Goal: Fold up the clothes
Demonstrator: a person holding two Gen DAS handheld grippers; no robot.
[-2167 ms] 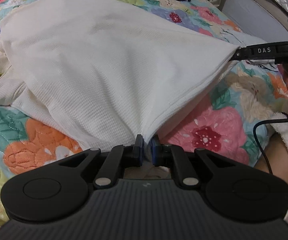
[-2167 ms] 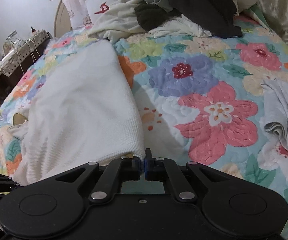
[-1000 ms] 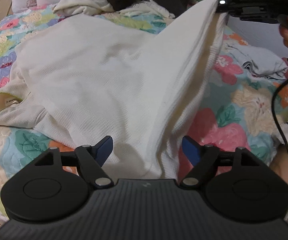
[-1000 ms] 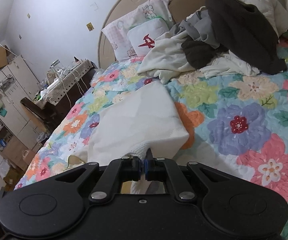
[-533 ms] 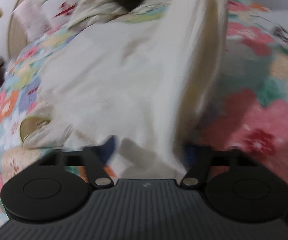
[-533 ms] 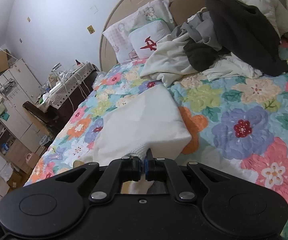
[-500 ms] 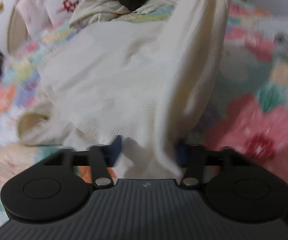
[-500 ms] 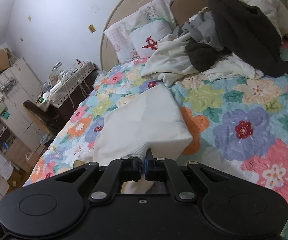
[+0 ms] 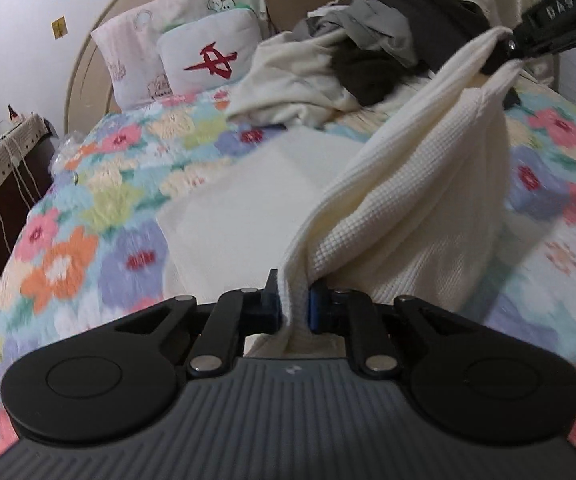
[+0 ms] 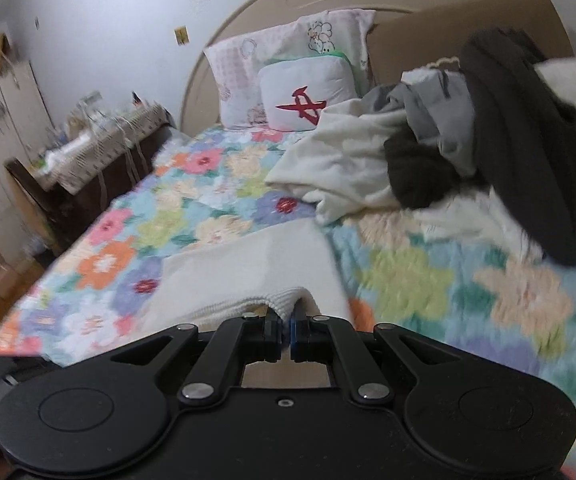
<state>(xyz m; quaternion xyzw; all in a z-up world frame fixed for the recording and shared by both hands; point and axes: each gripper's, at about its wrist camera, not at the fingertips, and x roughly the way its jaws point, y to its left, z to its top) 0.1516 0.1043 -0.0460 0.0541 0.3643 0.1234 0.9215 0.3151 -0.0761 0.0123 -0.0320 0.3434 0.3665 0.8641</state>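
The left tongs [image 9: 293,307] pinch the white shirt [image 9: 408,208]. The right tongs [image 10: 285,330] pinch it too, above the flowery bed [image 10: 428,280].

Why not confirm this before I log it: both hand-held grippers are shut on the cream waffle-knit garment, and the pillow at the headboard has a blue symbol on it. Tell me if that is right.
One detail is wrong: the symbol on the pillow is red, not blue, as the right wrist view shows. The rest stands: the left hand-held gripper and the right hand-held gripper are both shut on the cream waffle-knit garment.
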